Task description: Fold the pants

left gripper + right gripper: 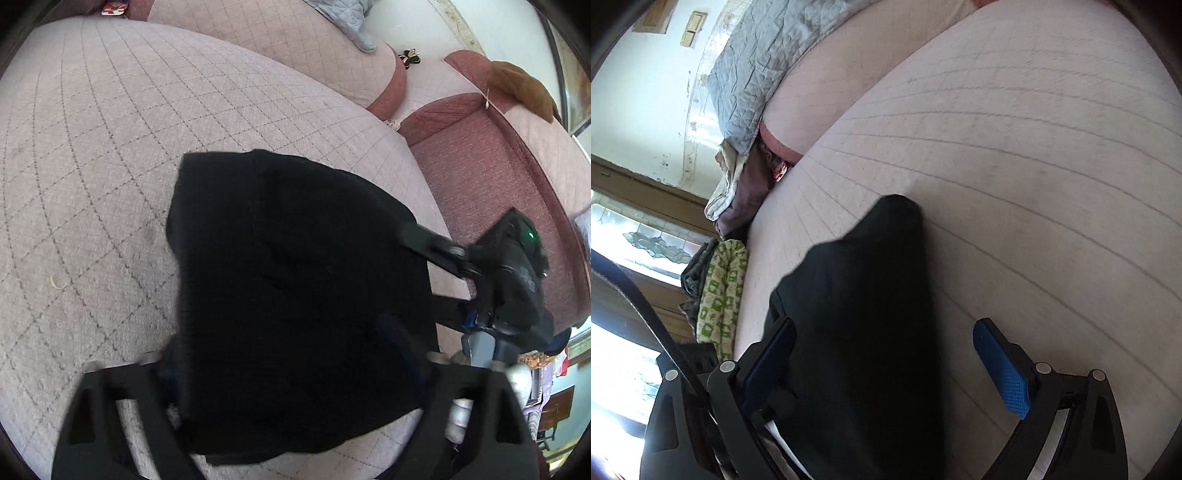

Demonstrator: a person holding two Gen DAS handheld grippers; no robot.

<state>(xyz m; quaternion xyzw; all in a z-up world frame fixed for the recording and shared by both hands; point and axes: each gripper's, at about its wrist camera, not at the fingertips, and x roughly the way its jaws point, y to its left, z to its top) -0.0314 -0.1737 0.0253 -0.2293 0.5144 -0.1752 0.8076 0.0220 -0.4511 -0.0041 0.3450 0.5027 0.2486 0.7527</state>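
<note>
The black pants (291, 295) lie folded in a compact bundle on the pink quilted sofa seat (110, 166). My left gripper (291, 369) is open, its fingers spread on either side of the bundle's near end. My right gripper (424, 273) shows in the left wrist view at the bundle's right edge, its two fingers apart. In the right wrist view the right gripper (886, 365) is open, with the pants (864, 332) lying between and over its left blue pad (768, 365); the right blue pad (1001, 373) is bare above the seat (1034, 184).
A grey quilted blanket (753, 66) drapes over the sofa back. A green patterned cloth (720, 291) and other clothes lie at the seat's far end. A second red sofa (480, 166) with a brown cloth (521, 88) stands to the right.
</note>
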